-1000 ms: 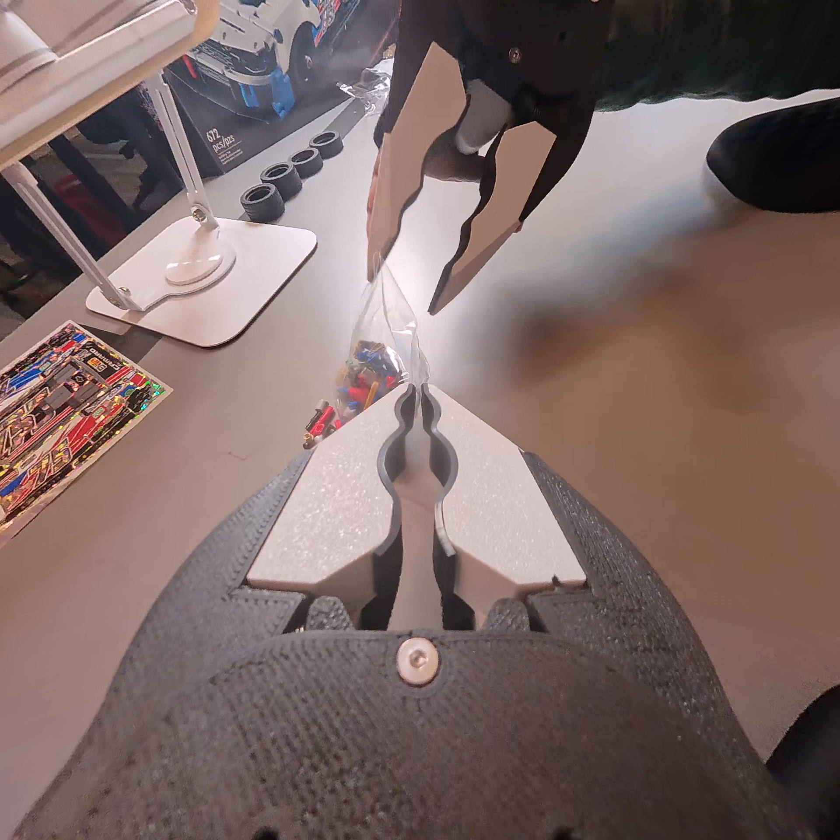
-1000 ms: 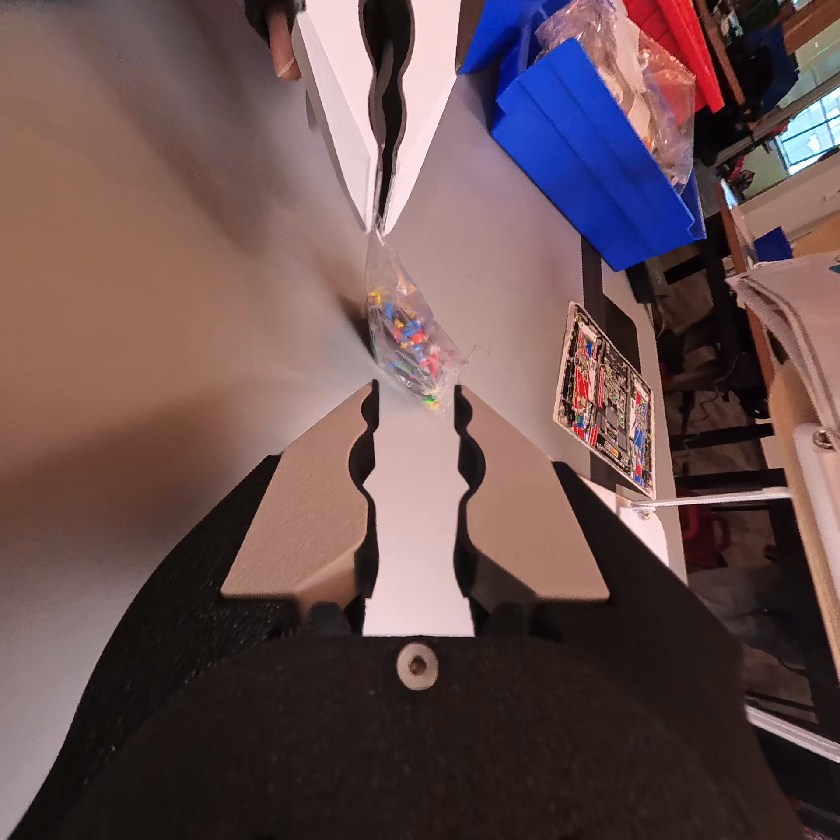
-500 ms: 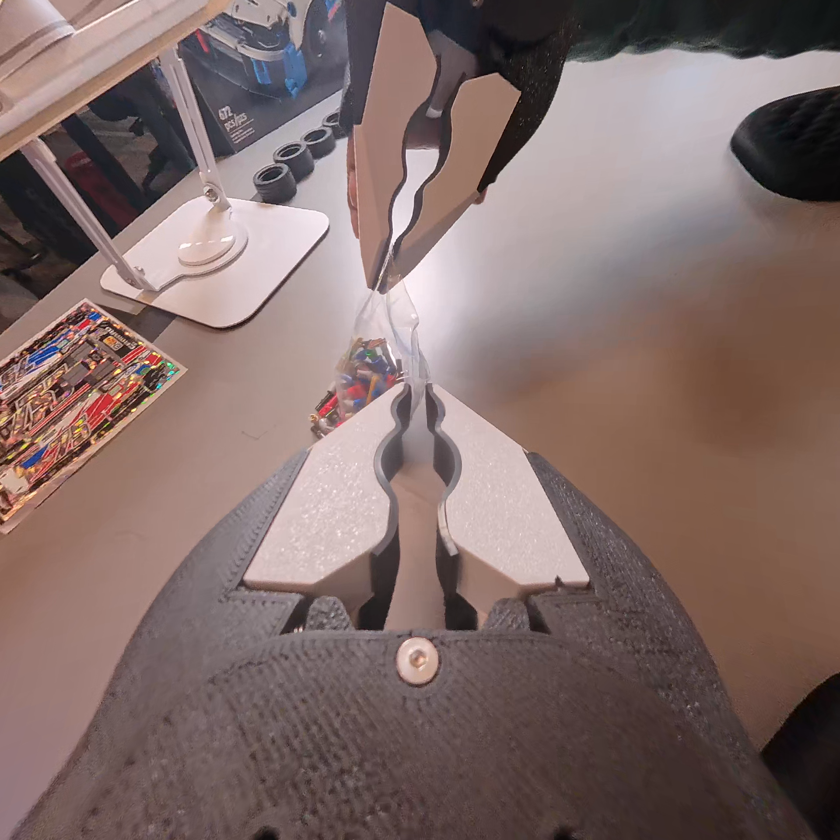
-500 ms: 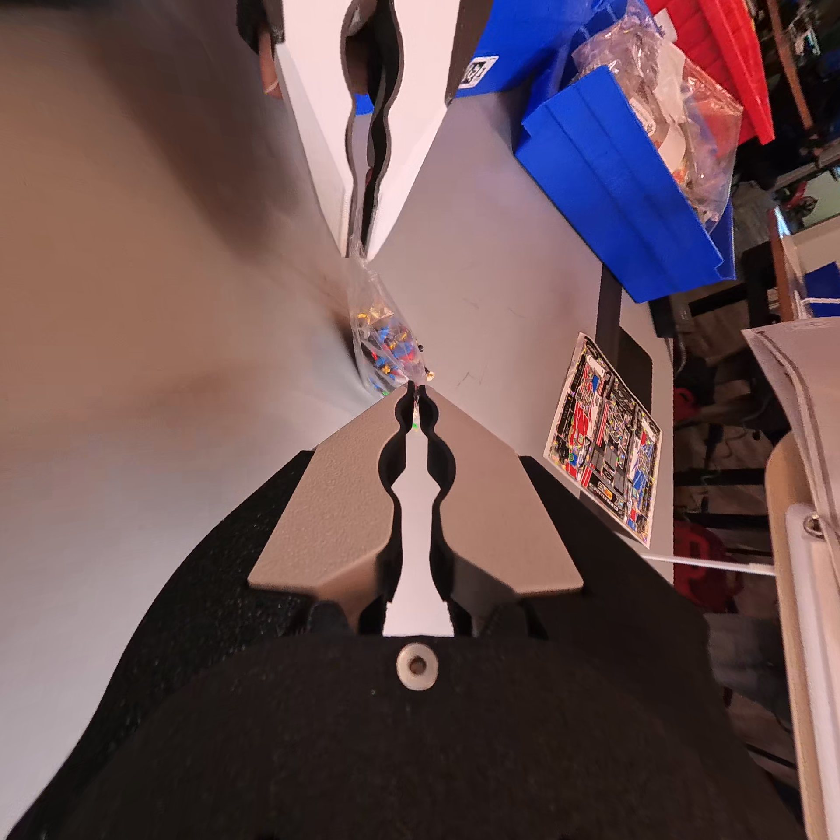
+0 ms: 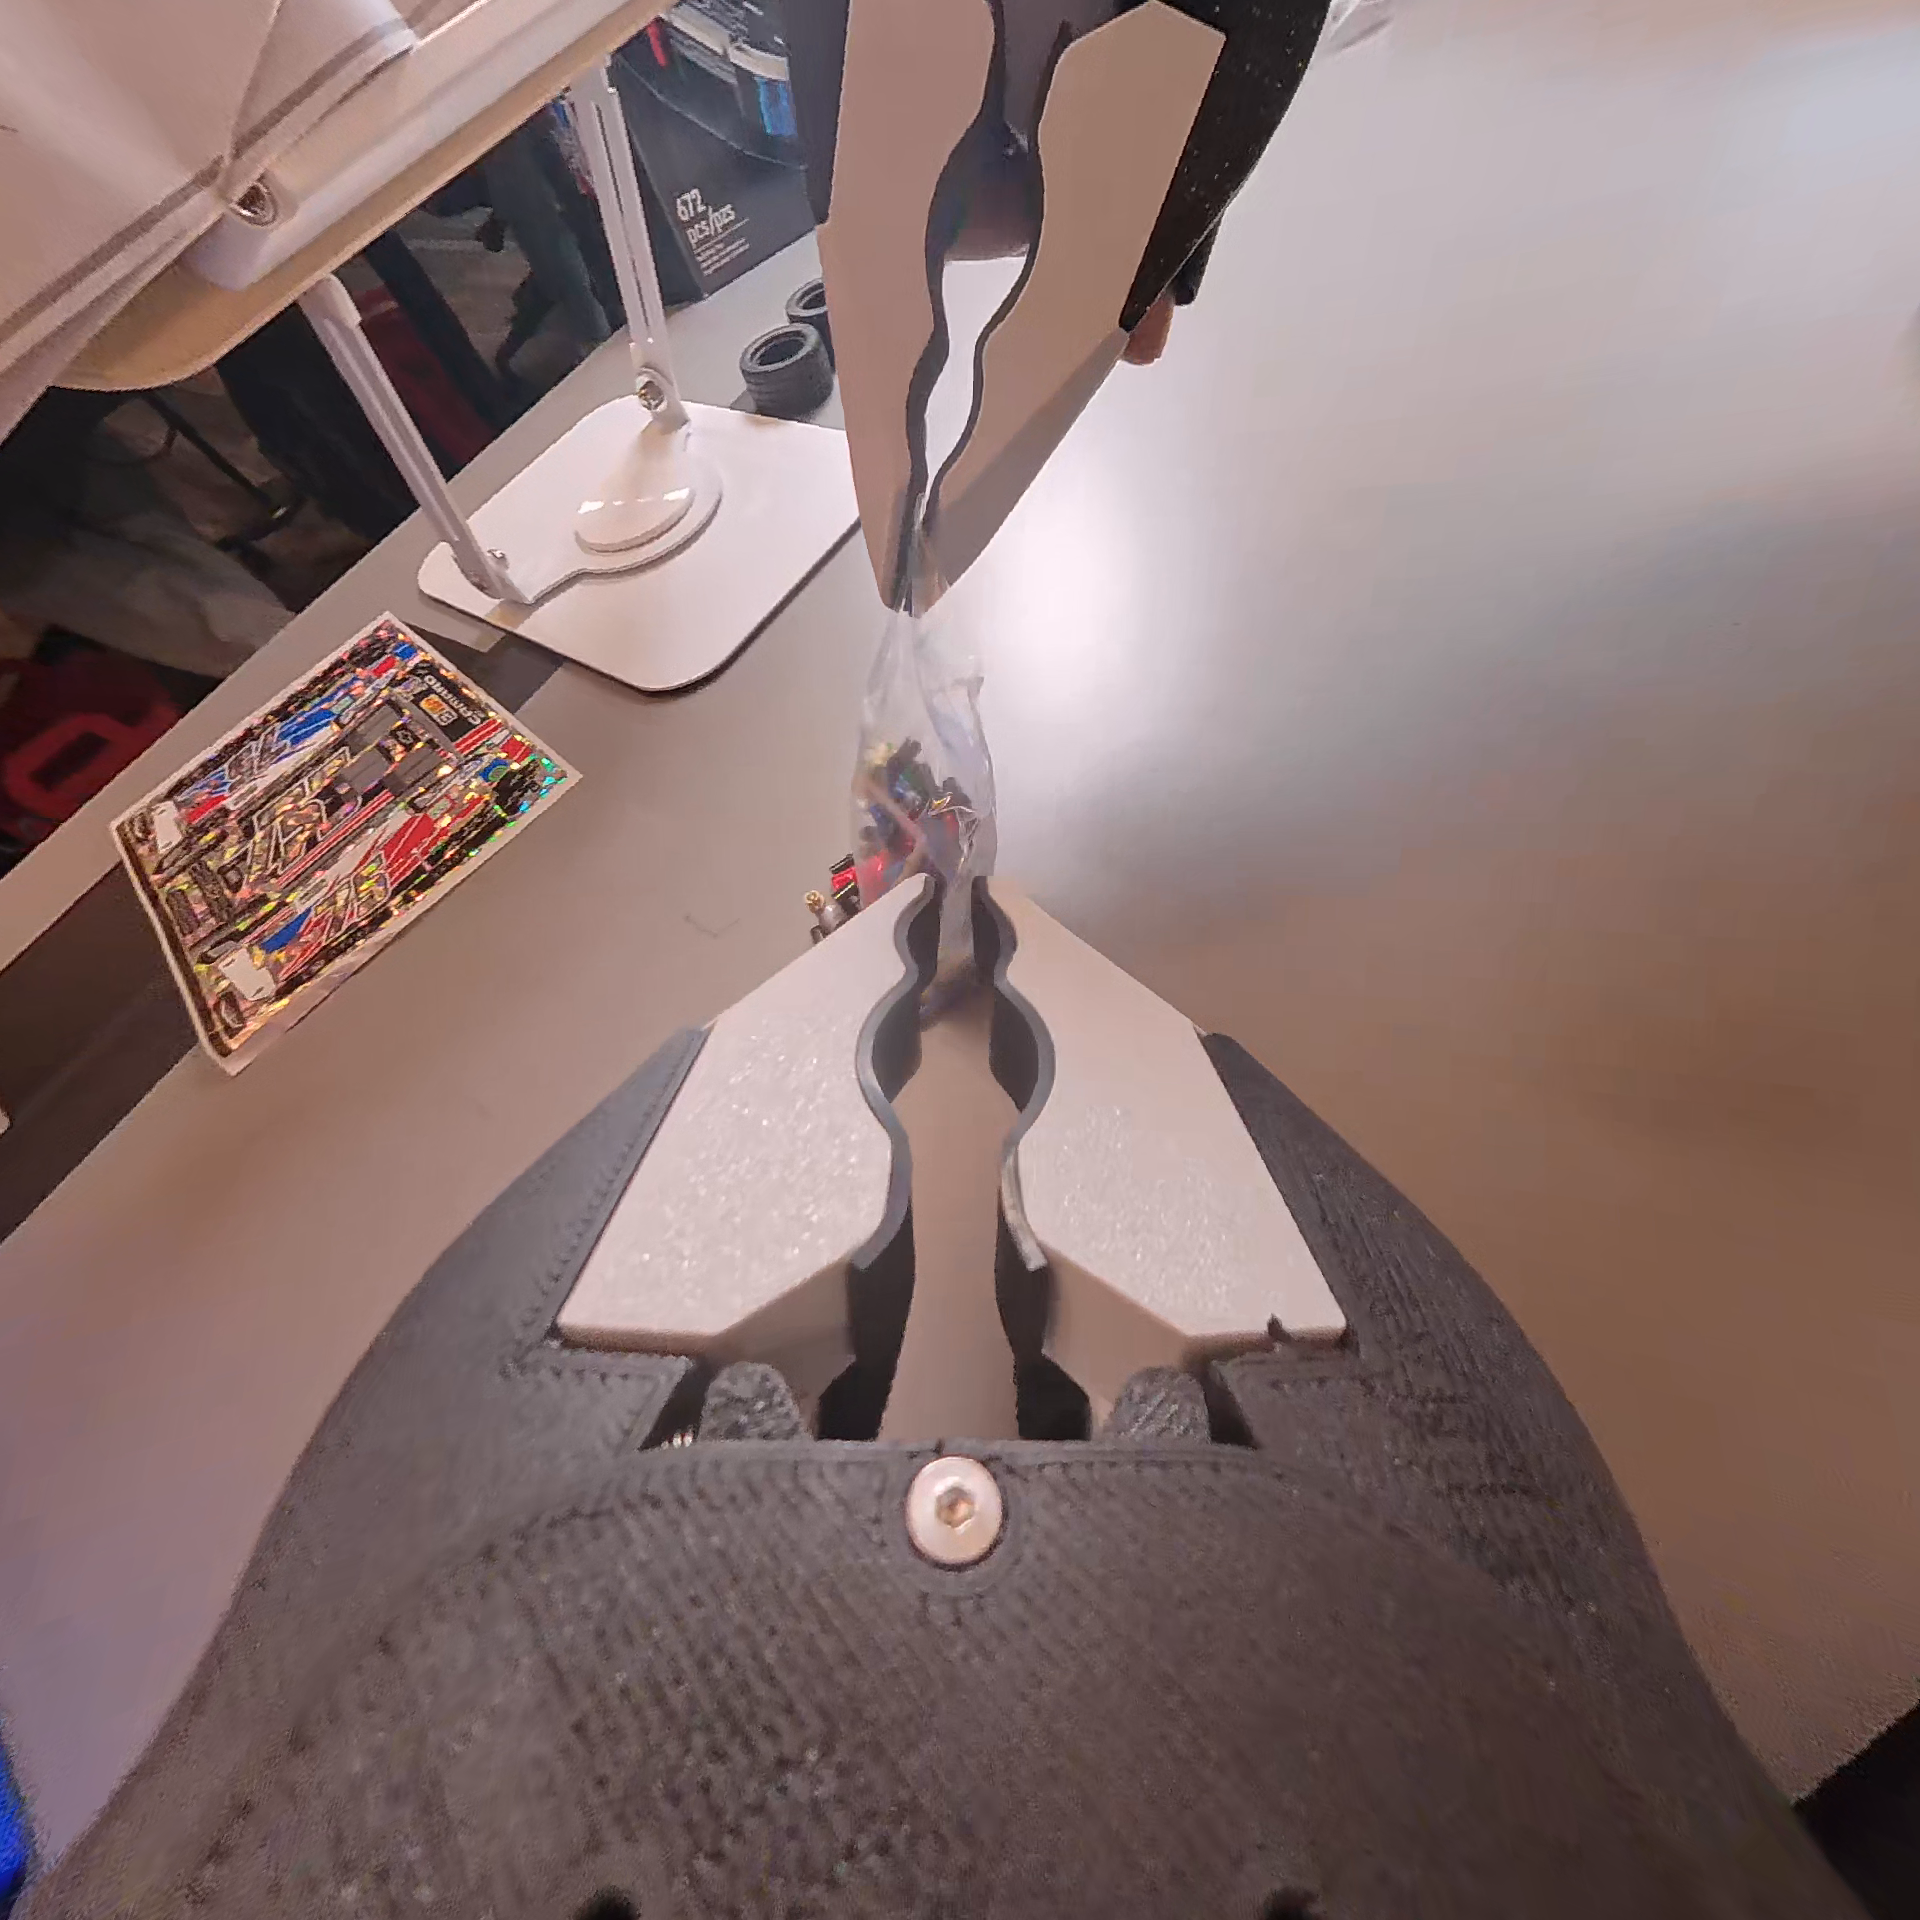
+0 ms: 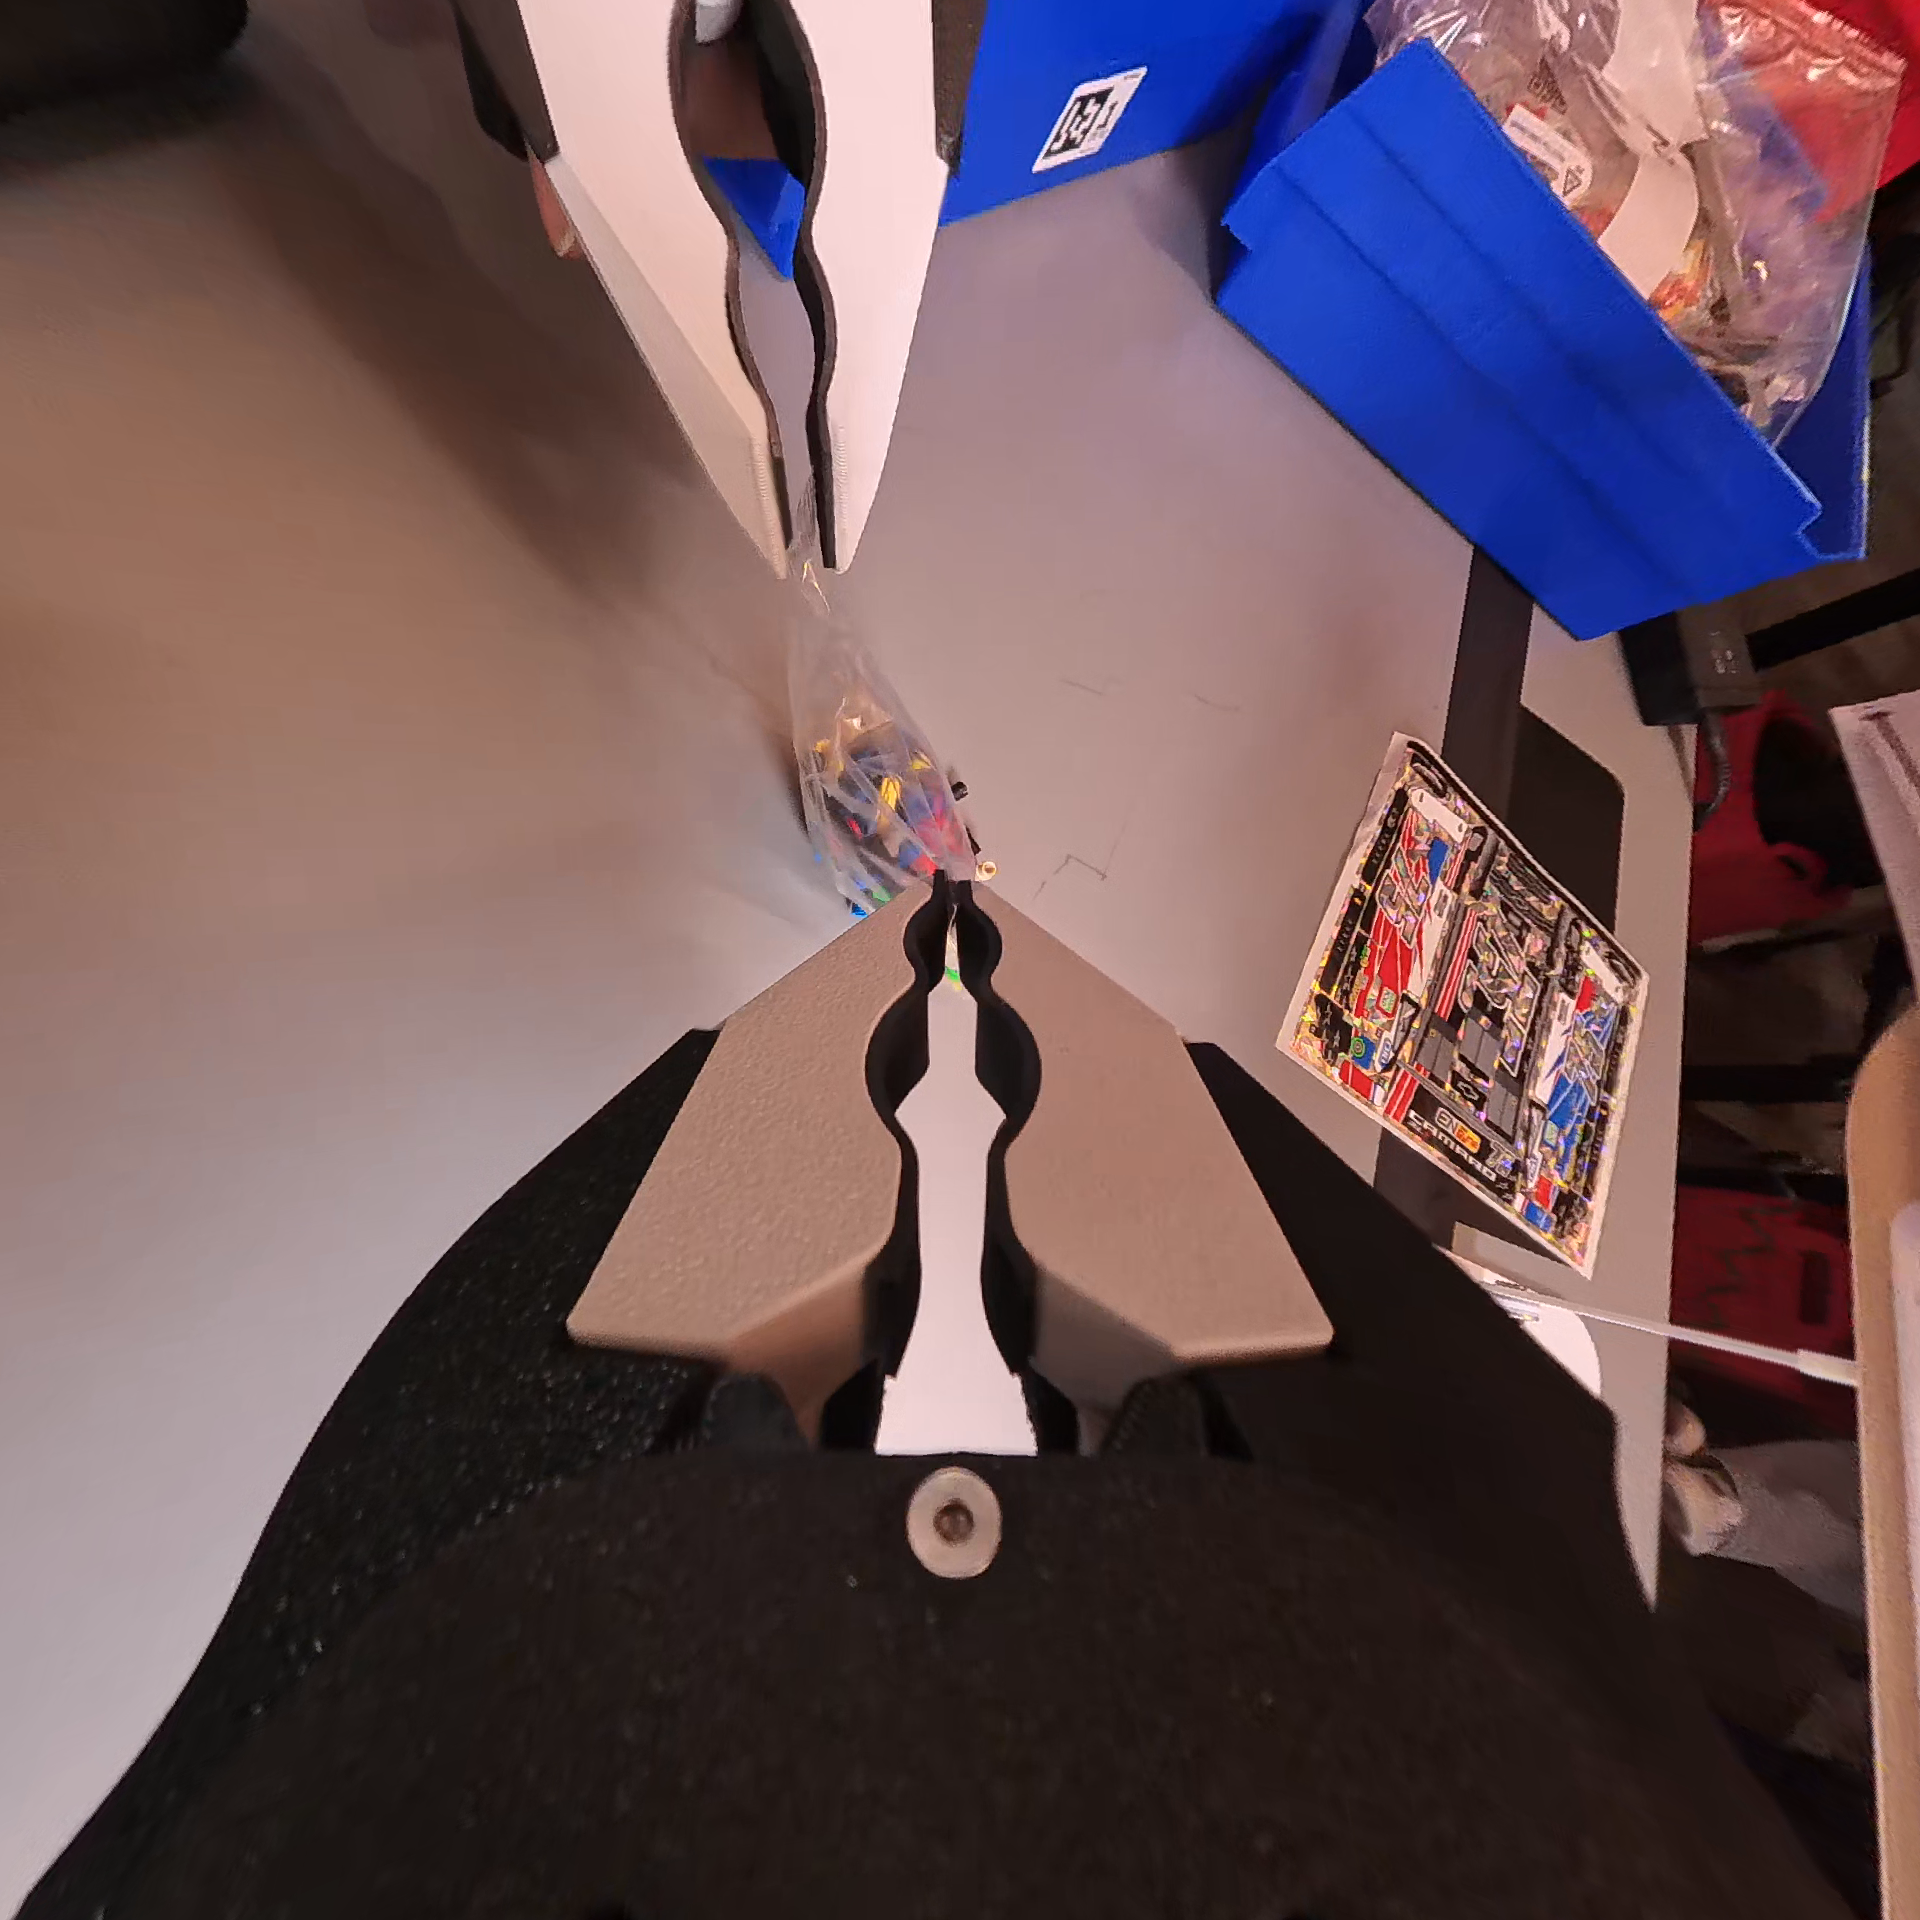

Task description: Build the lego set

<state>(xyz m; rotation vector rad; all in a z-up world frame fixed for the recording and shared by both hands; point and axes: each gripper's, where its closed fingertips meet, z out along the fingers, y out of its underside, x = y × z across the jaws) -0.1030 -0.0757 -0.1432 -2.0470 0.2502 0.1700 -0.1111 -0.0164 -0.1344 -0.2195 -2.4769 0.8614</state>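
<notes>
A small clear bag of mixed coloured Lego pieces (image 5: 920, 769) is stretched between my two grippers just above the grey table (image 5: 1455, 727). My left gripper (image 5: 954, 899) is shut on one end of the bag. My right gripper (image 6: 951, 896) is shut on the other end. The bag also shows in the right wrist view (image 6: 862, 790). That view shows the left gripper (image 6: 808, 556) pinching the far tip. The left wrist view shows the right gripper (image 5: 909, 592) the same way. A few small loose pieces (image 5: 831, 904) lie on the table beside the bag.
A shiny sticker sheet (image 5: 332, 821) lies at the table's edge and also shows in the right wrist view (image 6: 1475, 1039). A white stand base (image 5: 644, 551), black tyres (image 5: 784, 358) and a dark set box (image 5: 717, 208) lie beyond it. Blue bins (image 6: 1507, 343) hold more bags. Left tips to right tips: about 7 cm. The right tips stand about 25 cm off the white stand base (image 5: 644, 551).
My right gripper, open a second ago, has closed on the bag's free end. Both grippers have since drawn apart, so the bag is pulled taut between them.
</notes>
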